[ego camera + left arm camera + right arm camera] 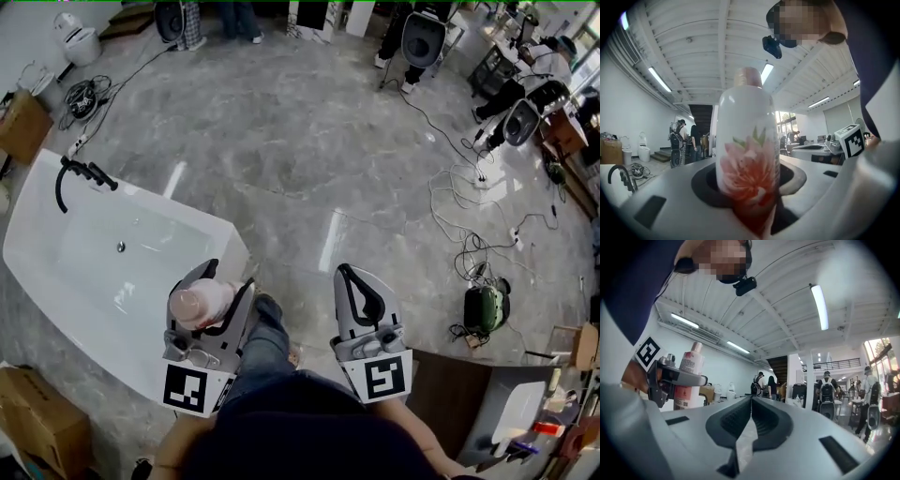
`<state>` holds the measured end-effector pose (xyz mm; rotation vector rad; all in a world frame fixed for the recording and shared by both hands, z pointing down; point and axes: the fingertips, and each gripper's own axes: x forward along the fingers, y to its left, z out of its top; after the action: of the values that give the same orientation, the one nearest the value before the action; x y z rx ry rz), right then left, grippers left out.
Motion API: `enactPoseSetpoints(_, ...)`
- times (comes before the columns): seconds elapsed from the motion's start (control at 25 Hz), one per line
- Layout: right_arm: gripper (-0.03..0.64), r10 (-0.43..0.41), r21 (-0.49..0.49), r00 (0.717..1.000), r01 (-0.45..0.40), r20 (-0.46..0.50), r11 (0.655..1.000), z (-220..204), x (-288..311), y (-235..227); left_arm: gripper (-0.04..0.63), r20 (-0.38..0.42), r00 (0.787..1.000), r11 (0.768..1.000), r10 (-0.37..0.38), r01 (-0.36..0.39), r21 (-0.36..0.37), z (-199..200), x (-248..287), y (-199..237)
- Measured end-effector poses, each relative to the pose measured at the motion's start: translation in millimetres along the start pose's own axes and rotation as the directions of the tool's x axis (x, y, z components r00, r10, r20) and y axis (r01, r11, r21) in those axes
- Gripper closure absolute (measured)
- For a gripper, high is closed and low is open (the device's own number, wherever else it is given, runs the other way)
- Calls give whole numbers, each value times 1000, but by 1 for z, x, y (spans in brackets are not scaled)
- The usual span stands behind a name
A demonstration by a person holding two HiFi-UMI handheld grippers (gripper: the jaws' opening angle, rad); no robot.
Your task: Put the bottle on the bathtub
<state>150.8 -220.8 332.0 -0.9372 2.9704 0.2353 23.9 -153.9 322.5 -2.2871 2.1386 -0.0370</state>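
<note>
A white bottle (199,302) with a pink cap and a pink flower print (749,159) stands upright between the jaws of my left gripper (214,281), which is shut on it. The bottle (688,376) also shows at the left of the right gripper view, held in the left gripper. The white bathtub (37,220) with a black faucet (80,173) lies to the left, its near rim just beside the left gripper. My right gripper (361,286) is shut with nothing in it, jaws (751,401) pressed together, pointing up beside the left one.
Cardboard boxes (37,427) sit at the lower left and another (21,122) at the far left. Cables (464,202) trail over the marble floor at right, near a green machine (486,307). A white basin (520,408) stands lower right. People stand at the far end of the room.
</note>
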Motion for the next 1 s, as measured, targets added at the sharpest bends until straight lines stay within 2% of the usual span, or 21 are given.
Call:
enactPoseSetpoints(0.08, 590, 83, -26, 997, -83, -2, 996, -8, 40, 9, 370, 13, 999, 999, 47, -47, -14, -4, 16, 28)
enactPoseSetpoints(0.2, 591, 217, -42, 976, -216, 17, 975, -15, 105, 25, 370, 25, 994, 994, 106, -105, -37, -10, 39, 77)
enactPoseSetpoints(0.48, 591, 470, -26, 880, -470, 60, 882, -27, 240, 67, 370, 18, 978, 978, 210, -210, -14, -30, 78, 176)
enactPoseSetpoints(0.72, 591, 563, -6, 826, -563, 39, 826, -48, 298, 101, 370, 17, 960, 960, 281, -281, -6, -52, 79, 230)
enactPoseSetpoints(1.0, 591, 684, 42, 730, -683, -20, 730, -86, 328, 138, 370, -11, 944, 944, 331, -331, -9, -91, 82, 267)
